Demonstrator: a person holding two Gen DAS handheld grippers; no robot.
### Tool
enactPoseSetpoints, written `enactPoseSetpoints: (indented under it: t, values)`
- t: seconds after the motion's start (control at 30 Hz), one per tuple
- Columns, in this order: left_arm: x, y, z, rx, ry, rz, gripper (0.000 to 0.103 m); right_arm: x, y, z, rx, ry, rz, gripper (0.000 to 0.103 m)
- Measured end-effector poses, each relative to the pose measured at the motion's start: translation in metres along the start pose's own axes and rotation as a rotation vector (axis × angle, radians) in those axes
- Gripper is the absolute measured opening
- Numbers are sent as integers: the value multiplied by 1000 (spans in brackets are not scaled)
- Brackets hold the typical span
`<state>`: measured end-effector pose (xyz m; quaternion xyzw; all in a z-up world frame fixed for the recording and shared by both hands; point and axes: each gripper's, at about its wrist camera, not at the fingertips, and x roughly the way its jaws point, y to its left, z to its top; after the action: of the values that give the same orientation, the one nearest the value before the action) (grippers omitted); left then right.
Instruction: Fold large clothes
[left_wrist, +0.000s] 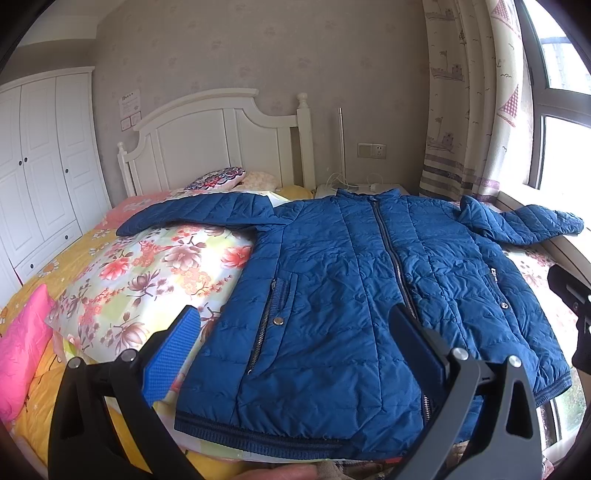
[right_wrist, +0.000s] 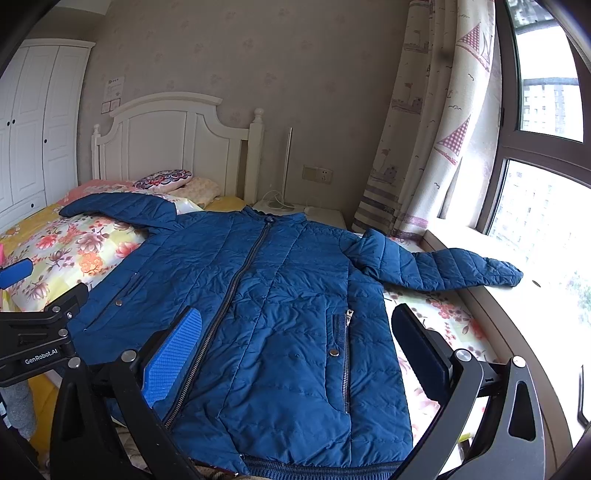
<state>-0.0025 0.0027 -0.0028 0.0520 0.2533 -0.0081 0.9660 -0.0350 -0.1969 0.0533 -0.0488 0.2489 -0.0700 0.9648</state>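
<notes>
A blue quilted jacket (left_wrist: 351, 280) lies flat and zipped on the bed, front up, hem toward me, both sleeves spread outward. Its left sleeve (left_wrist: 199, 214) rests on the floral quilt; its right sleeve (right_wrist: 447, 267) reaches onto the window sill. My left gripper (left_wrist: 295, 328) hovers open above the hem's left half, nothing between its blue pads. Over the jacket's (right_wrist: 280, 295) lower right half my right gripper (right_wrist: 295, 328) is likewise open and empty. The left gripper's body (right_wrist: 33, 336) shows at the right wrist view's left edge.
The bed carries a floral quilt (left_wrist: 147, 280), a yellow sheet, a pink pillow (left_wrist: 22, 343) and small cushions near the white headboard (left_wrist: 221, 144). A white wardrobe (left_wrist: 40, 166) stands left. A nightstand, curtain (right_wrist: 432, 129) and window sill (right_wrist: 517, 317) border the right side.
</notes>
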Motion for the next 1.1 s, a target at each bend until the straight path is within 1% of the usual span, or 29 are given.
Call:
enactPoseSetpoints:
  t: [0.13,0.3,0.87,0.93,1.1]
  values:
    - [4,4,-2,0,15,1,101,3,2,-2,-11,10,-7,99]
    - [5,4,-3,1,15,2,101,6,0,-3,-11,13,-15,99]
    - [10,-4,-7,21,32,1,101,12,-2,-7,-12,28,-16,99]
    - [12,-5,-7,21,41,0,101,16,-5,-8,-5,40,-11,99]
    - [22,-7,-8,26,73,4,101,40,-21,-17,54,117,-13,99]
